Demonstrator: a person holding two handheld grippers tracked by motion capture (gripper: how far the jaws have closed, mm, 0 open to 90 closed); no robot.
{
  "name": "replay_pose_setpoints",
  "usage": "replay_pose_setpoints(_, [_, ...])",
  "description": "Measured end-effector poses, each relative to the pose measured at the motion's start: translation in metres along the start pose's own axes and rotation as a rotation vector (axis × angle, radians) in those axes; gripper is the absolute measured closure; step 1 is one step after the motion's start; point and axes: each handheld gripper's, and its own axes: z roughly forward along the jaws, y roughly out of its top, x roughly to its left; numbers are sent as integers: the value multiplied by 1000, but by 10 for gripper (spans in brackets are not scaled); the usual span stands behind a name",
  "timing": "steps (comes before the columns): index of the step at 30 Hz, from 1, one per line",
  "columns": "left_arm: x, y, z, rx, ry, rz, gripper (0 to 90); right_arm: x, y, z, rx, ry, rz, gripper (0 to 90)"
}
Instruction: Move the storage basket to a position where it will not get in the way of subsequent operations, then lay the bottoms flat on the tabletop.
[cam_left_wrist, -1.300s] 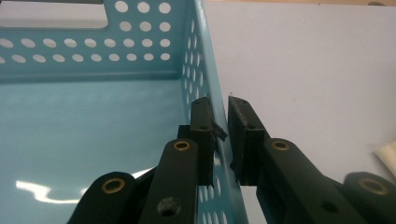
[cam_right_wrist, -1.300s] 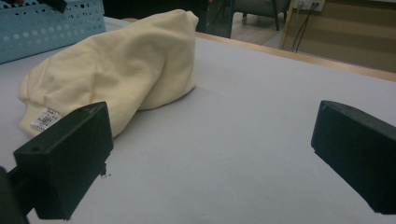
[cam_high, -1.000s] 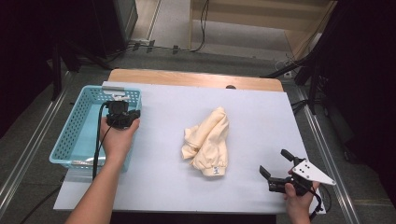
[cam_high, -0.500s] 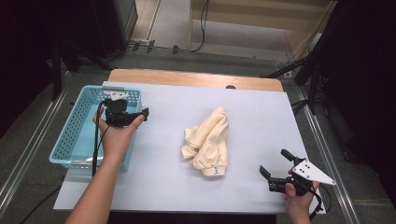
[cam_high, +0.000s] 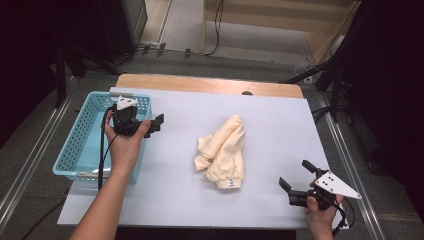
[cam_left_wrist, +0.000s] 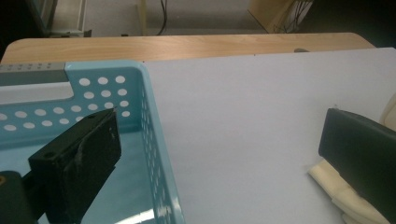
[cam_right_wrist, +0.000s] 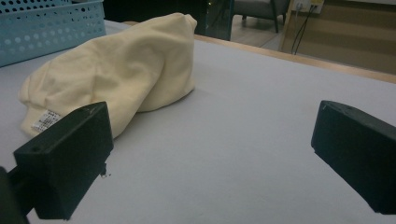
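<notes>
left hand-held gripper (cam_high: 159, 123) hovering over basket (cam_high: 80, 145) rim, jaws just opening wide, gripping nothing, right hand-held gripper (cam_high: 296, 181) spread on counter (cam_high: 280, 130) near cream cloth (cam_high: 222, 151)

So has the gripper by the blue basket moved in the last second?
Yes. The left gripper has swung from over the basket past its right rim toward the cream garment, its jaws just opening, empty.

We see a pale yellow garment (cam_high: 222, 152) of soft, matt cloth, creased and bearing a small white label, on a smooth matt white sheet (cam_high: 280, 125) over a table (cam_high: 210, 84) of light wood. The blue basket (cam_high: 80, 145) is perforated plastic with a glossy floor that catches the light. The left gripper (cam_left_wrist: 219, 154) and right gripper (cam_right_wrist: 210, 158) carry jaws of dull black plastic, faintly scuffed.
</notes>
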Motion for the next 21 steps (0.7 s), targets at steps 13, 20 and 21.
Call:
replay_pose_setpoints(13, [-26, 8, -12, -49, -86, 53, 0, 1, 0, 1, 0, 0, -2, 0])
replay_pose_setpoints(20, [-38, 8, -16, -70, -126, 75, 0, 1, 0, 1, -1, 1, -3, 0])
replay_pose_setpoints(21, [-40, 8, -16, -69, -132, 77, 0, 1, 1, 1, 1, 1, -2, 0])
